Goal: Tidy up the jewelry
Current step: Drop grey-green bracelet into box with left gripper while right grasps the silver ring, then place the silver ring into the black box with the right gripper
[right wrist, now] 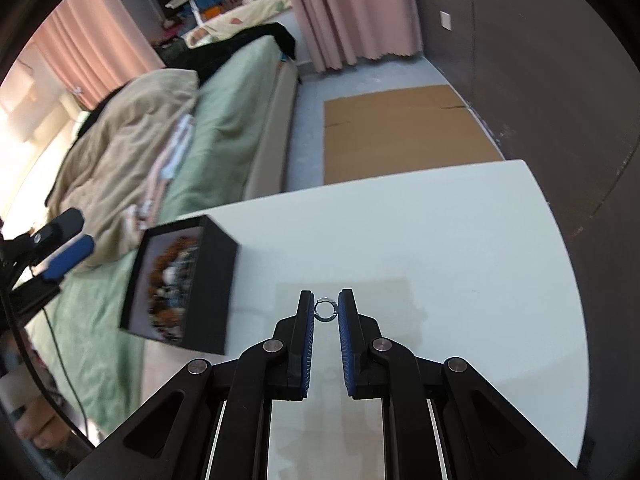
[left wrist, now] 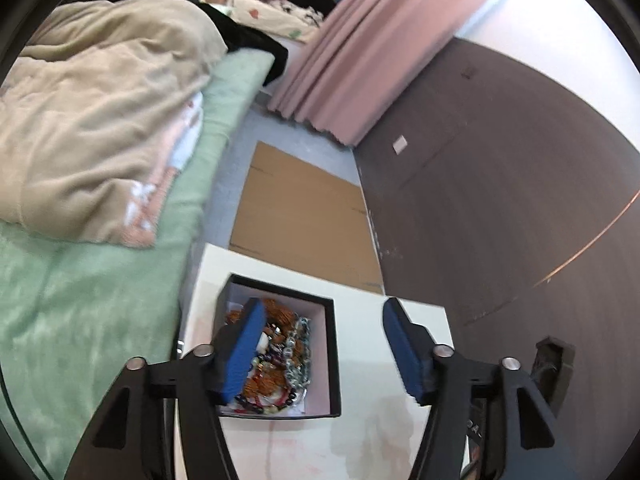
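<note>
A black box [left wrist: 334, 360] with a pale lining holds a tangle of beaded jewelry [left wrist: 280, 360] on the white table [left wrist: 372, 440]. My left gripper [left wrist: 324, 344] is open and empty above the box, its left finger over the jewelry. In the right wrist view the box [right wrist: 208, 288] stands at the table's left side. My right gripper [right wrist: 326, 310] is shut on a small silver ring [right wrist: 326, 311], held between the fingertips above the table [right wrist: 440, 260]. The left gripper [right wrist: 70, 240] shows at the far left there.
A bed with a green sheet [left wrist: 80, 300] and a beige blanket [left wrist: 100, 120] lies left of the table. Flat cardboard [right wrist: 400, 132] lies on the floor beyond the table. A dark wall [left wrist: 500, 200] stands to the right, with pink curtains [left wrist: 352, 60] behind.
</note>
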`<state>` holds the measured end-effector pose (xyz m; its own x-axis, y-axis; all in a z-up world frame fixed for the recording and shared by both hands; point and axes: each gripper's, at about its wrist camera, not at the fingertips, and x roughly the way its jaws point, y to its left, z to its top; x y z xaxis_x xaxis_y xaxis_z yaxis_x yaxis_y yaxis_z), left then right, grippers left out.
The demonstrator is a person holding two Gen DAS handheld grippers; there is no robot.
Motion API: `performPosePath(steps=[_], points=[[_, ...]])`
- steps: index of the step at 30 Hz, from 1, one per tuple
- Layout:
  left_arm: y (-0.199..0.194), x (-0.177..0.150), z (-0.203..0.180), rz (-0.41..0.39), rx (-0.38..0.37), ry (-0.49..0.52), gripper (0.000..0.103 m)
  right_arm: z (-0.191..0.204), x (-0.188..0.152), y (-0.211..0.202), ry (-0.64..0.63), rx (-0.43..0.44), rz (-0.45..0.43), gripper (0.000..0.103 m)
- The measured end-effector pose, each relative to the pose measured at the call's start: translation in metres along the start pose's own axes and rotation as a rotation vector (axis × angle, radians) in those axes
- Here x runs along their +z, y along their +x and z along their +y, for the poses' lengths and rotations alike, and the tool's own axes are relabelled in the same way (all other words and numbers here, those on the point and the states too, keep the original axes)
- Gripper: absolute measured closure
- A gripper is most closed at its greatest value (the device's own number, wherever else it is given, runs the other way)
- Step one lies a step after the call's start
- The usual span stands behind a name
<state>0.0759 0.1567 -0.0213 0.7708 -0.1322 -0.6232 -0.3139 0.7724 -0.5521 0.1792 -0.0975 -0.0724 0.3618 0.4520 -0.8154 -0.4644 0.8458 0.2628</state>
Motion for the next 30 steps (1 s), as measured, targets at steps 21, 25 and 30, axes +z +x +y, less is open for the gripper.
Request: performPosePath(steps=[21,25,30], points=[[-0.025,0.018,0.036,-0.071,0.025,-0.073,0.039,0.087,0.014,0.010,-0.034,0.342,-0.105,0.089],[-0.025,0.019,0.041,-0.071,0.034,-0.084,0.039,0.096,0.016,0.016,-0.039,0.393,-0.072,0.076],[-0.023,0.018,0.037,-0.061,0.034,-0.071,0.039,0.086,0.016,0.011,-0.018,0.361,-0.089,0.041]])
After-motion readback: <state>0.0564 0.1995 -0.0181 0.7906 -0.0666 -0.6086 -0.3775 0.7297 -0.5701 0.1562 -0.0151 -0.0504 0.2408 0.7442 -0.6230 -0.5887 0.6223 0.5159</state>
